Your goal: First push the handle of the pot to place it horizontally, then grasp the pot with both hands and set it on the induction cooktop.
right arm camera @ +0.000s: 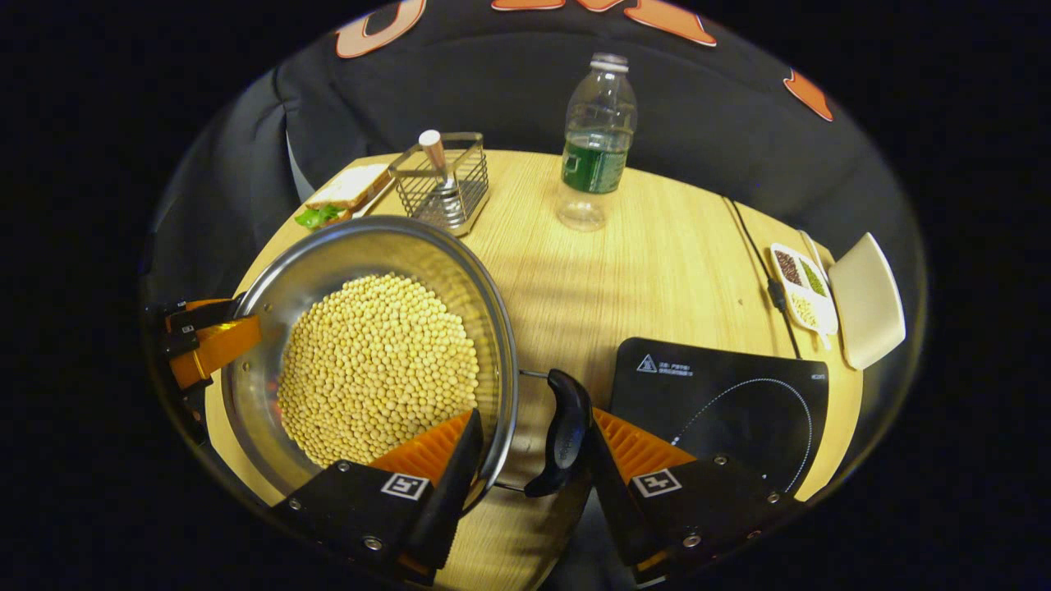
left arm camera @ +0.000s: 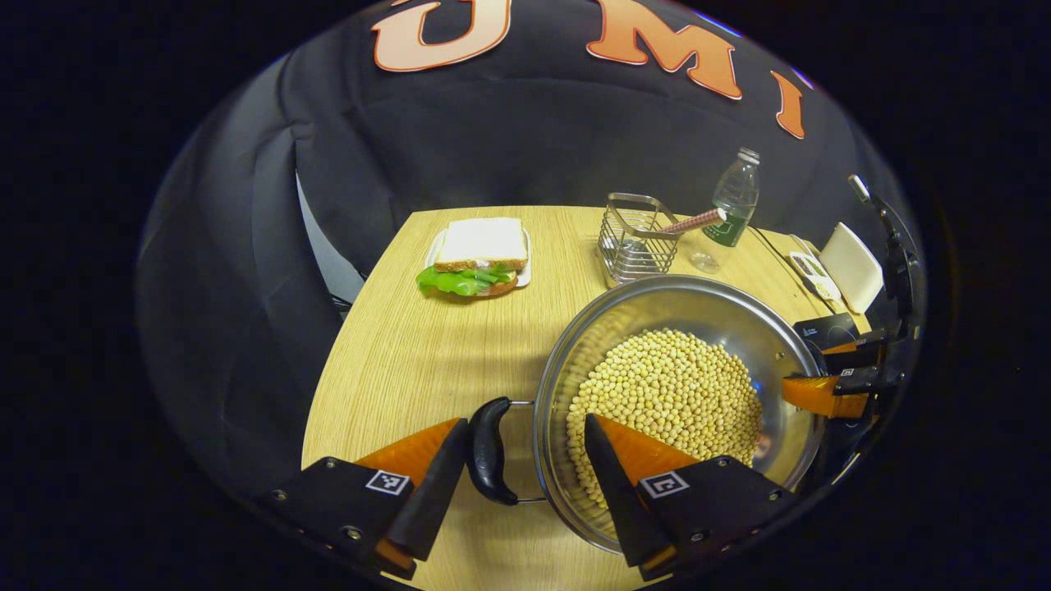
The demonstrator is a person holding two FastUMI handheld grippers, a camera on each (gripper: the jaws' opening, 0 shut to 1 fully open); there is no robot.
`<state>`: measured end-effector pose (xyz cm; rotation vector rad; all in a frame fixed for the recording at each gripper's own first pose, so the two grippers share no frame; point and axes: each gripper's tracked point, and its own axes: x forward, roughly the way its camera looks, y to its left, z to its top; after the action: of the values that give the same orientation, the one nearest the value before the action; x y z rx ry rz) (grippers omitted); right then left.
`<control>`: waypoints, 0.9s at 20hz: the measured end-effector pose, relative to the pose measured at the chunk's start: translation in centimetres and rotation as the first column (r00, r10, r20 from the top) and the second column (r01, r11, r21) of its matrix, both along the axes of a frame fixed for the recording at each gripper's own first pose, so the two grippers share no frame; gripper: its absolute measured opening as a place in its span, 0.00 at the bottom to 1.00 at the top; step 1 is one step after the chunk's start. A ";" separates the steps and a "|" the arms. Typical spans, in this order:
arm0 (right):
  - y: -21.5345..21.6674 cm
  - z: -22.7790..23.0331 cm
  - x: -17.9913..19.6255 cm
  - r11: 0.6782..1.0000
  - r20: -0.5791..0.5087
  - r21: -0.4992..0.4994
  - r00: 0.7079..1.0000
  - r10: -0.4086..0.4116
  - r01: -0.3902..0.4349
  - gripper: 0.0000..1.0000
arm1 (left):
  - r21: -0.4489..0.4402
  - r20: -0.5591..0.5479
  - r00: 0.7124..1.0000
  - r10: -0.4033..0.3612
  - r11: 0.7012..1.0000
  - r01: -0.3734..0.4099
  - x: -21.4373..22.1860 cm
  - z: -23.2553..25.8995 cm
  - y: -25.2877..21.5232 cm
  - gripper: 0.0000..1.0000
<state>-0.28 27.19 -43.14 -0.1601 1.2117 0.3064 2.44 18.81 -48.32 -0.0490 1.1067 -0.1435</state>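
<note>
Both grippers open, left gripper (left arm camera: 525,460) straddling pot (left arm camera: 673,394) rim and left handle (left arm camera: 488,450), right gripper (right arm camera: 534,460) likewise on the right handle (right arm camera: 566,431), pot between them on table (right arm camera: 657,263), cooktop (right arm camera: 722,410) just right of pot, nearer right gripper.
</note>
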 end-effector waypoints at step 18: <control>0.4 -0.7 -0.5 0.993 -0.087 0.070 0.992 -0.090 0.096 0.60 | 0.036 -0.011 0.991 0.133 0.991 -0.132 -0.7 -2.5 1.9 0.57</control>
<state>-0.82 27.56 -43.88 -0.0261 1.2845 0.2782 1.74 20.74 -50.78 -0.0920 1.1153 -0.0047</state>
